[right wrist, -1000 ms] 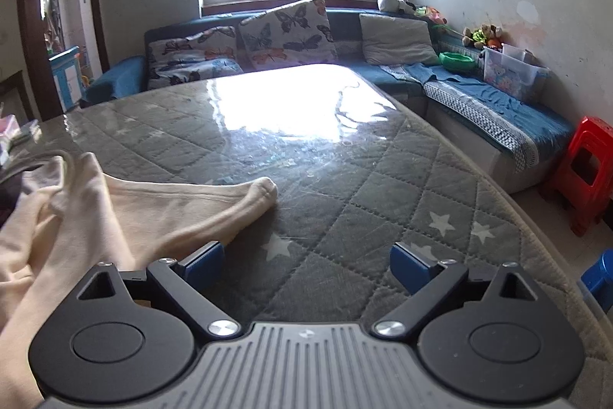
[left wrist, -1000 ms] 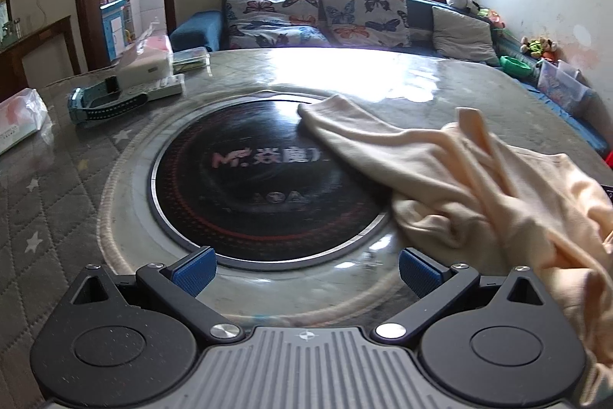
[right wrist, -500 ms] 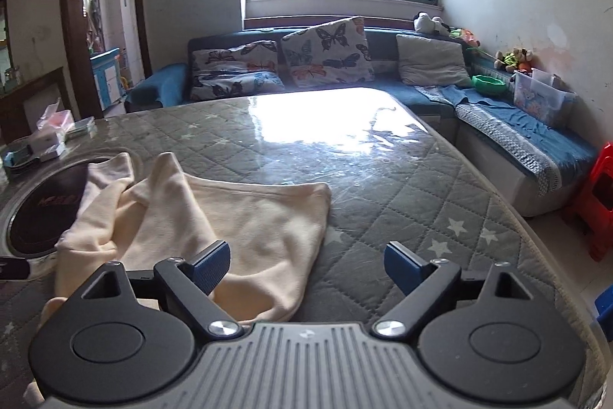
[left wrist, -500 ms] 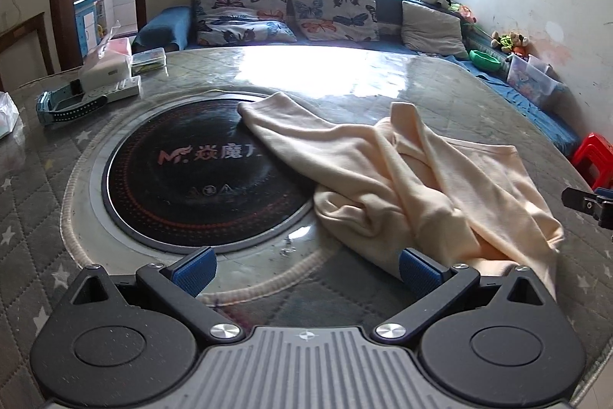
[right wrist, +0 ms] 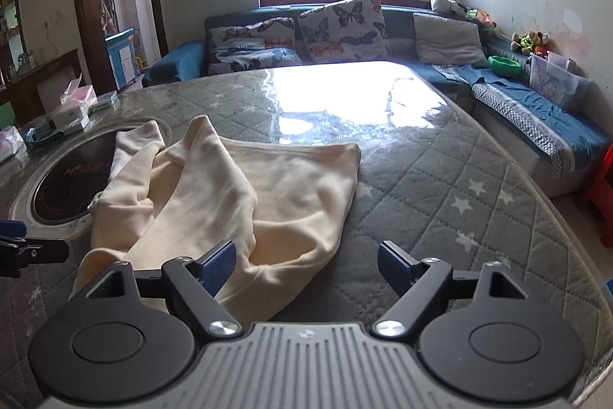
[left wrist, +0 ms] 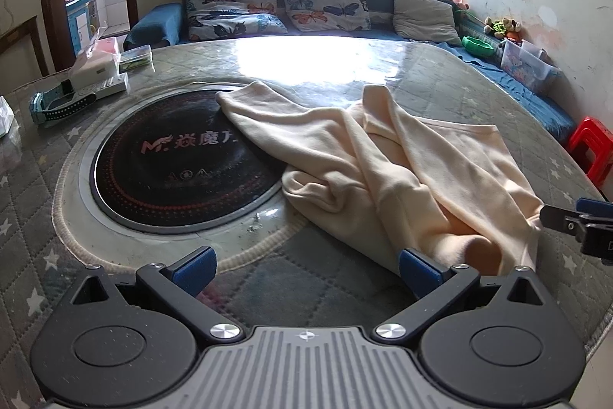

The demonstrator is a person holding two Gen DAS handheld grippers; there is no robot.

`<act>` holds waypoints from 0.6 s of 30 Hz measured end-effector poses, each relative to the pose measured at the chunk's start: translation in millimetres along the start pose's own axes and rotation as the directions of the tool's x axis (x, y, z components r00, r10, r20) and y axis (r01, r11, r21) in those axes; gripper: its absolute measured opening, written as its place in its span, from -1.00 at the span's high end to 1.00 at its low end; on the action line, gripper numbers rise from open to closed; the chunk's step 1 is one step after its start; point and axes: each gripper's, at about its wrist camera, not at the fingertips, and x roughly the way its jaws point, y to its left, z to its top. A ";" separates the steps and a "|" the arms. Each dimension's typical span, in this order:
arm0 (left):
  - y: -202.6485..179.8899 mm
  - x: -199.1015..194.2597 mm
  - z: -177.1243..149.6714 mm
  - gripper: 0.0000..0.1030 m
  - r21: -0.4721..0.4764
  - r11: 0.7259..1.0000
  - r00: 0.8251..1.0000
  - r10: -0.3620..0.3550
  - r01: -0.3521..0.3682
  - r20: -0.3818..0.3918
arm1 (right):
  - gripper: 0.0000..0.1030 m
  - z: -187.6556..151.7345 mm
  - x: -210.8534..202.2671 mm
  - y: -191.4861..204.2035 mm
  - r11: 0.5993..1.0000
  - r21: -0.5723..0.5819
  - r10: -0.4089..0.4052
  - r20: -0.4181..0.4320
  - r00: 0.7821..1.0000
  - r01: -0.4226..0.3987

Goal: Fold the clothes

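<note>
**Cream garment, unfolded, on quilted worktop**

Item: one cream garment, crumpled, lying in loose folds on the grey star-quilted worktop. One sleeve-like end drapes over the rim of the round black induction plate set into the worktop; the rest spreads toward the right side.

Left gripper: jaws wide apart, empty, held above the near edge of the worktop; its right blue pad sits just beside the garment's near fold.

Right gripper: jaws wide apart, empty; its left blue pad overlaps the garment's near edge in view, contact unclear.

Also present: boxes and a blue strap at the far left of the worktop; a blue sofa with butterfly cushions beyond.
</note>
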 end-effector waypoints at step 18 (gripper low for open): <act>-18.6 -14.0 -4.1 -1.00 0.044 0.999 1.000 -0.005 0.004 0.020 | -0.61 -5.2 -15.8 10.5 0.999 -0.008 0.035 -0.022 0.999 -0.035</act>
